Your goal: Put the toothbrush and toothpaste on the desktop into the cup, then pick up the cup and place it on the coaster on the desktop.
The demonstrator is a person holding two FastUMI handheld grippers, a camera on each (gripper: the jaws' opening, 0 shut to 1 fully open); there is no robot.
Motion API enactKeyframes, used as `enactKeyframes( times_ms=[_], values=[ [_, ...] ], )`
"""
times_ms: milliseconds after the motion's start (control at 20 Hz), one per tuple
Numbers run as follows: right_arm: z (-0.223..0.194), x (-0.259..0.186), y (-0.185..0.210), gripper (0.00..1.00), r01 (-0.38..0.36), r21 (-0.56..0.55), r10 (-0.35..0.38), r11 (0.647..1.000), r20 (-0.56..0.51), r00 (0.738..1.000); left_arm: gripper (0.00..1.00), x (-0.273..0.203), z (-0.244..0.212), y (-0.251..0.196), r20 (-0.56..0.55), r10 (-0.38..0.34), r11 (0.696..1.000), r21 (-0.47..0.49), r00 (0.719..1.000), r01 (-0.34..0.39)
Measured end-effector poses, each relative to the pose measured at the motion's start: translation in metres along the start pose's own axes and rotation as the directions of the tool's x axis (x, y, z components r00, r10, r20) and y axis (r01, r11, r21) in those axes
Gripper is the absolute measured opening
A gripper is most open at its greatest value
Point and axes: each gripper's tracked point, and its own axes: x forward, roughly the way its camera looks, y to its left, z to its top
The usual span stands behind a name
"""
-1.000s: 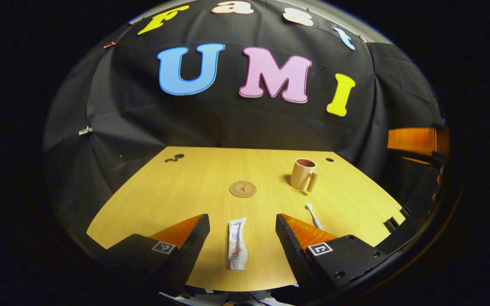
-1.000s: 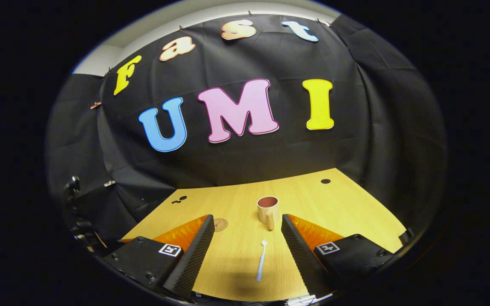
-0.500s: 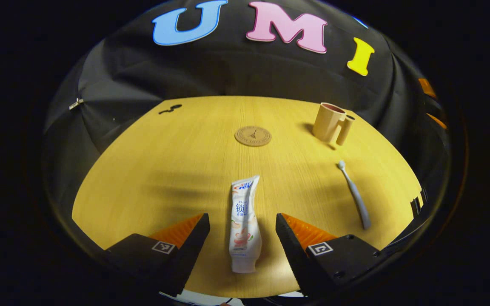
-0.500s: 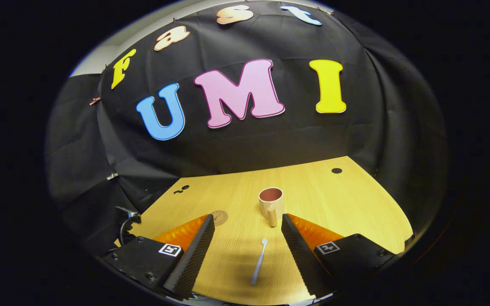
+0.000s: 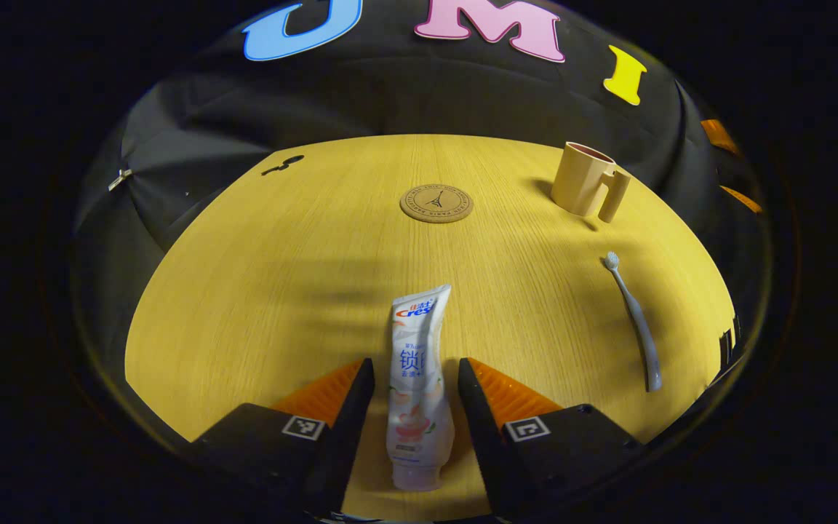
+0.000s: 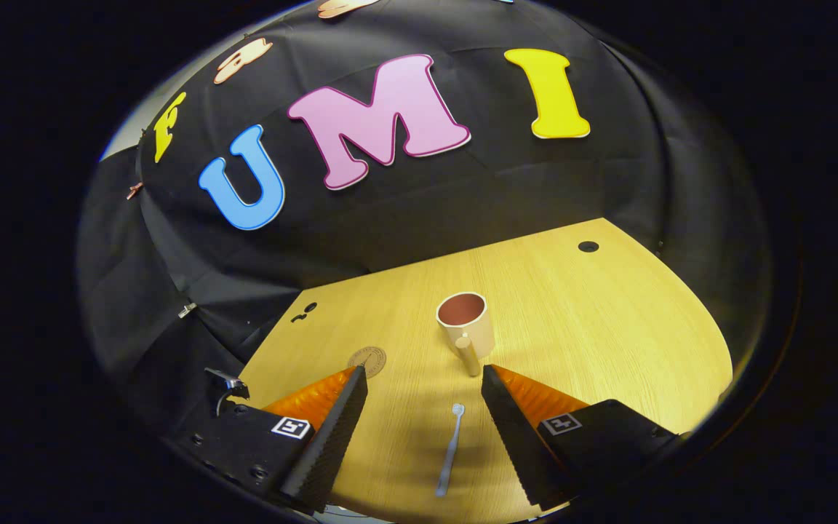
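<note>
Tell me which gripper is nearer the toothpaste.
Left. The left gripper straddles the toothpaste; the right gripper hangs over the toothbrush.

From my left gripper view, the toothpaste [image 5: 419, 386] lies flat on the wooden desktop [image 5: 259, 291], a white tube with its crimped end toward 12 o'clock and its cap toward 6. The round cork coaster [image 5: 436, 203] sits bare at 12 o'clock beyond it. The beige cup [image 5: 583, 188] stands upright at about 1 o'clock, handle facing me, nothing inside. The pale toothbrush [image 5: 633, 320] lies flat at 3 o'clock, bristle head pointing toward the cup.
</note>
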Motion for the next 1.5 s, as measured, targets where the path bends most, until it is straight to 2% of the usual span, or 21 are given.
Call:
enactKeyframes(
  times_ms=[50, 250, 350, 550, 750, 800, 900, 950, 1100, 1350, 1450, 1500],
  values=[
    [-0.003, 0.004, -0.003, 0.98, 0.005, -0.019, -0.005, 1.0, -0.008, 1.0, 0.67, 0.0, 0.001, -0.003, -0.015, 0.009, 1.0, 0.003, 1.0, -0.009],
    [-0.022, 0.015, -0.016, 0.98, 0.033, -0.076, -0.039, 0.997, -0.078, 0.996, 0.42, 0.001, 0.004, -0.012, -0.037, 0.018, 1.0, 0.024, 0.999, -0.017],
    [-0.04, 0.019, -0.019, 0.98, 0.039, -0.057, -0.047, 0.998, -0.142, 0.989, 0.4, 0.002, 0.005, -0.012, -0.041, 0.02, 0.999, 0.028, 0.999, -0.019],
    [-0.067, 0.025, -0.029, 0.98, 0.078, -0.068, -0.091, 0.995, -0.209, 0.974, 0.29, 0.0, 0.009, -0.011, -0.019, 0.045, 0.997, 0.063, 0.999, -0.044],
    [-0.097, 0.037, -0.04, 0.97, 0.135, -0.071, -0.15, 0.988, -0.299, 0.942, 0.27, -0.011, 0.014, -0.014, 0.001, 0.021, 0.998, 0.058, 1.0, -0.021],
    [-0.107, 0.039, -0.04, 0.97, 0.14, -0.071, -0.156, 0.988, -0.327, 0.932, 0.31, -0.017, 0.017, -0.013, 0.014, 0.018, 0.999, 0.051, 1.0, -0.019],
    [-0.119, 0.045, -0.041, 0.97, 0.144, -0.08, -0.163, 0.986, -0.361, 0.918, 0.31, -0.029, 0.025, -0.012, 0.043, 0.005, 1.0, 0.025, 0.999, -0.006],
    [-0.124, 0.047, -0.042, 0.96, 0.146, -0.09, -0.169, 0.985, -0.372, 0.913, 0.26, -0.035, 0.029, -0.011, 0.055, -0.006, 1.0, 0.009, 0.998, 0.006],
    [-0.143, 0.055, -0.045, 0.96, 0.156, -0.129, -0.195, 0.979, -0.405, 0.893, 0.26, -0.049, 0.031, -0.008, 0.076, -0.008, 1.0, 0.01, 0.997, 0.007],
    [-0.184, 0.06, -0.051, 0.95, 0.158, -0.179, -0.229, 0.971, -0.513, 0.827, 0.26, -0.062, 0.02, -0.009, 0.063, -0.008, 1.0, -0.01, 0.998, 0.009],
    [-0.184, 0.066, -0.049, 0.93, 0.153, -0.186, -0.227, 0.971, -0.499, 0.837, 0.26, -0.066, 0.016, -0.012, 0.056, -0.023, 0.999, -0.023, 0.998, 0.024],
    [-0.185, 0.063, -0.049, 0.92, 0.155, -0.192, -0.234, 0.969, -0.511, 0.827, 0.26, -0.067, 0.014, -0.012, 0.057, -0.022, 0.999, -0.021, 0.998, 0.024]
  ],
)
